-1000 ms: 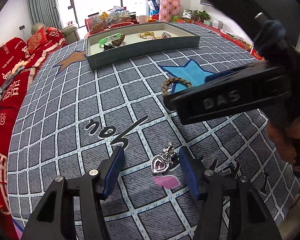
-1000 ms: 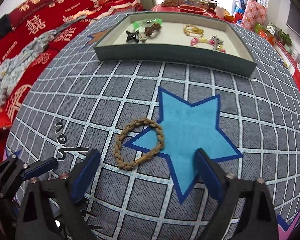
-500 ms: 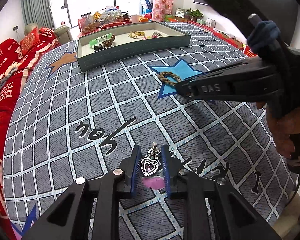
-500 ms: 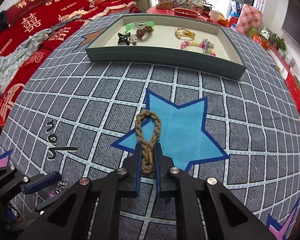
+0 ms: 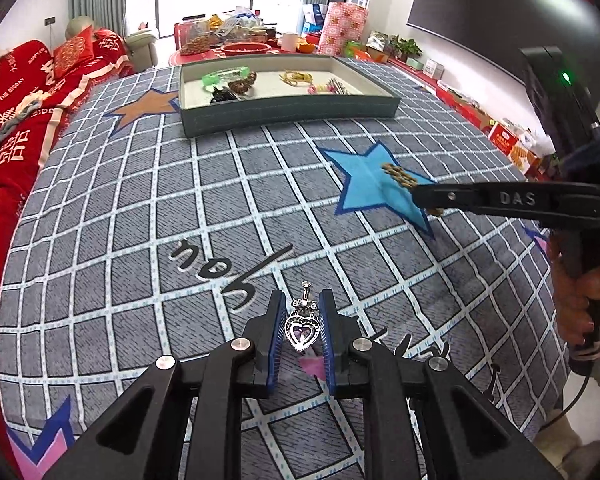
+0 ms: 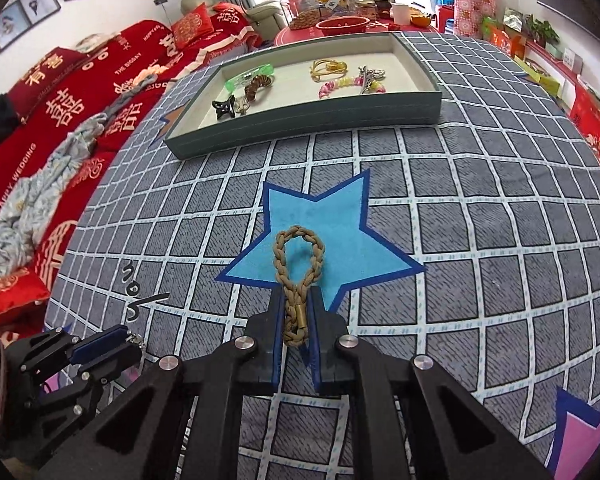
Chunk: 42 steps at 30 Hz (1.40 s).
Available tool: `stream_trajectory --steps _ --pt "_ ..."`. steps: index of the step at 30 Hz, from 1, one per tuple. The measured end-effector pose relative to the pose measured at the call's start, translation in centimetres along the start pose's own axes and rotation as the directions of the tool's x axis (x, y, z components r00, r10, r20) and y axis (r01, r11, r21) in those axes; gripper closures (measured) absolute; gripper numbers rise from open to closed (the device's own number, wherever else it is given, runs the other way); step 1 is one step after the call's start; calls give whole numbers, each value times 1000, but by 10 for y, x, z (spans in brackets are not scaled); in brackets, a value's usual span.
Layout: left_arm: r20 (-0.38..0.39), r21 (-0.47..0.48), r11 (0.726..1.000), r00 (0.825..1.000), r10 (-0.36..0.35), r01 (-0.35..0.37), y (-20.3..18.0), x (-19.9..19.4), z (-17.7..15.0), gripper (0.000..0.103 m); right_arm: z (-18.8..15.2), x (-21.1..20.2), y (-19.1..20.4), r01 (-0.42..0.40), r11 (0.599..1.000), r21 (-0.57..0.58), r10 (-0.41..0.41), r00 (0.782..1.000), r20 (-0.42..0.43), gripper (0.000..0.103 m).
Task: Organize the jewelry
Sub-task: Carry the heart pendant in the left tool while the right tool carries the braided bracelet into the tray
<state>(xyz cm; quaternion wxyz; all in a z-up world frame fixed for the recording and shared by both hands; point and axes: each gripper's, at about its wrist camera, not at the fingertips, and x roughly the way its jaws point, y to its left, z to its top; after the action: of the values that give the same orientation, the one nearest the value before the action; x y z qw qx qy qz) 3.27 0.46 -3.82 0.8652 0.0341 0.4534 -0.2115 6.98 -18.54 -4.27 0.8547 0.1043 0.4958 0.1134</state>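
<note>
A silver heart pendant (image 5: 302, 330) with a purple stone sits between the blue pads of my left gripper (image 5: 300, 304), whose jaws are closing on it and pressing its sides just above the grey checked cloth. My right gripper (image 6: 298, 300) is shut on a tan braided bracelet (image 6: 299, 256); its loop sticks out ahead of the fingers over the blue star (image 6: 320, 220). The left wrist view shows the right gripper (image 5: 416, 196) from the side with the bracelet (image 5: 396, 174) in its tip. The grey jewelry tray (image 6: 300, 114) stands farther back.
In the tray (image 5: 288, 110) lie a green bangle, a brown bracelet, a black piece, a gold chain and pink beads. A red sofa (image 6: 80, 92) runs along the left edge. A cluttered table stands behind the tray. A hand (image 5: 576, 296) holds the right gripper's handle.
Both grippers have closed: the left around the heart pendant, the right on the bracelet, squeezing its ring into a narrow loop. The right gripper has then shifted with the bracelet.
</note>
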Motion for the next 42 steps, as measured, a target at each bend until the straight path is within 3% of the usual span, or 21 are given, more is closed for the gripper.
stream_trajectory --steps 20,33,42 --pt "92 -63 998 996 17 -11 20 -23 52 73 25 -29 -20 -53 997 58 49 996 73 91" --pt "161 -70 997 986 33 -22 27 -23 127 73 98 -45 -30 -51 998 41 45 990 137 91" --pt "182 -85 996 982 44 -29 32 1 189 73 158 -37 -37 -40 998 38 34 989 147 91"
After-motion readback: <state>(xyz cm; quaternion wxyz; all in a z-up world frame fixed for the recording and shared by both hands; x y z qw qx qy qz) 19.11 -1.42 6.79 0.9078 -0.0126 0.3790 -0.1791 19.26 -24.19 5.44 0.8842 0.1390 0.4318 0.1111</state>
